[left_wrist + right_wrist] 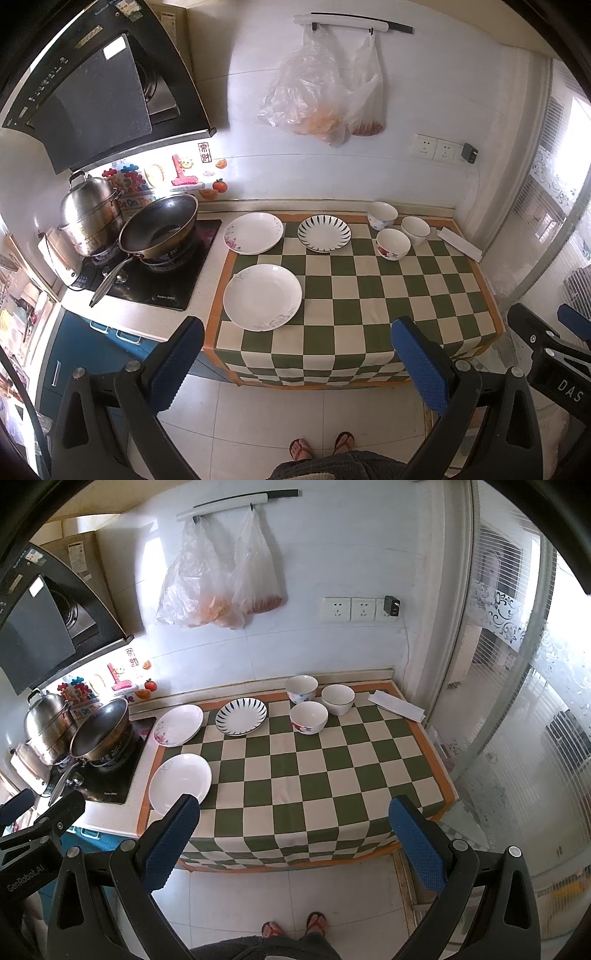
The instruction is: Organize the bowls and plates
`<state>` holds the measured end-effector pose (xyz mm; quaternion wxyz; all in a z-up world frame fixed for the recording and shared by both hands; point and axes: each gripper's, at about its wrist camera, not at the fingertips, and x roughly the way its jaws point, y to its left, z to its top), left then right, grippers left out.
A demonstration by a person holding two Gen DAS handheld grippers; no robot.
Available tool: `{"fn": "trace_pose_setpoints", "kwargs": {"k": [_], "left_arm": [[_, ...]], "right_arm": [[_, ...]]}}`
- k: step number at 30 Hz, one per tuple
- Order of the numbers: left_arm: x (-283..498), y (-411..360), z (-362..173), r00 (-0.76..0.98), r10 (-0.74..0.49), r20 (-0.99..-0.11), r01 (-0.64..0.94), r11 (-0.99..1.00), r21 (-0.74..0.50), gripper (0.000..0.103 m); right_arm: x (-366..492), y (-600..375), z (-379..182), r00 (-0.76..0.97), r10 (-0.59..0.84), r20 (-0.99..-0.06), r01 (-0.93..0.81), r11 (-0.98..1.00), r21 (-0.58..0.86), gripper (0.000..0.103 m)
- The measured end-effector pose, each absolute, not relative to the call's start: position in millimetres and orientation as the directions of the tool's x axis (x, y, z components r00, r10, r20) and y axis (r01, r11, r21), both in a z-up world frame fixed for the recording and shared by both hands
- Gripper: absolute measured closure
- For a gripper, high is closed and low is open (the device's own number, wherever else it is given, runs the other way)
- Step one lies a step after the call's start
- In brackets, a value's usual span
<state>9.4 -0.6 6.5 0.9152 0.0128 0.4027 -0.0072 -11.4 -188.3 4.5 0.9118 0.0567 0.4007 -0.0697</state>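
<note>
We see only sandalled feet (321, 445) of the person; the bags' (317, 88) contents are hard to make out. Our left hand-held gripper (295, 365) and right hand-held gripper (293, 843) hang spread and empty before the table (369, 295). On its checked cloth lie three plates (263, 297) at left and three bowls (393, 243) clustered at the back right. A wok (159, 229) sits on the stove beside it.

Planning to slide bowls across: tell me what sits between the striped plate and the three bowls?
Nothing: only bare checked cloth separates the striped plate from the nearest bowl, shown clearly in both wrist views.
</note>
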Motion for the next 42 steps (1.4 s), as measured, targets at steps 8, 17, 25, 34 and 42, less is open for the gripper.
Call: {"fn": "trace_pose_setpoints", "kwargs": {"k": [8, 17, 25, 34, 42], "left_arm": [[9, 4, 5, 0.675, -0.005, -0.738, 0.024, 1.000, 0.015, 0.000], [9, 7, 4, 0.675, -0.007, -0.737, 0.023, 1.000, 0.012, 0.000], [10, 11, 3, 0.675, -0.008, -0.738, 0.023, 1.000, 0.011, 0.000], [14, 16, 0, 0.675, -0.006, -0.738, 0.019, 1.000, 0.009, 0.000], [16, 19, -3, 0.674, 0.005, -0.738, 0.004, 1.000, 0.011, 0.000]], "right_arm": [[-6, -183, 4, 0.670, -0.080, -0.738, 0.167, 0.985, 0.045, 0.000], [-6, -180, 3, 0.668, -0.078, -0.740, 0.167, 0.985, 0.047, 0.000], [-4, -180, 3, 0.667, -0.077, -0.741, 0.167, 0.985, 0.047, 0.000], [-3, -181, 3, 0.666, -0.076, -0.742, 0.166, 0.985, 0.048, 0.000], [4, -181, 1, 0.663, -0.070, -0.745, 0.160, 0.986, 0.050, 0.000]]}}
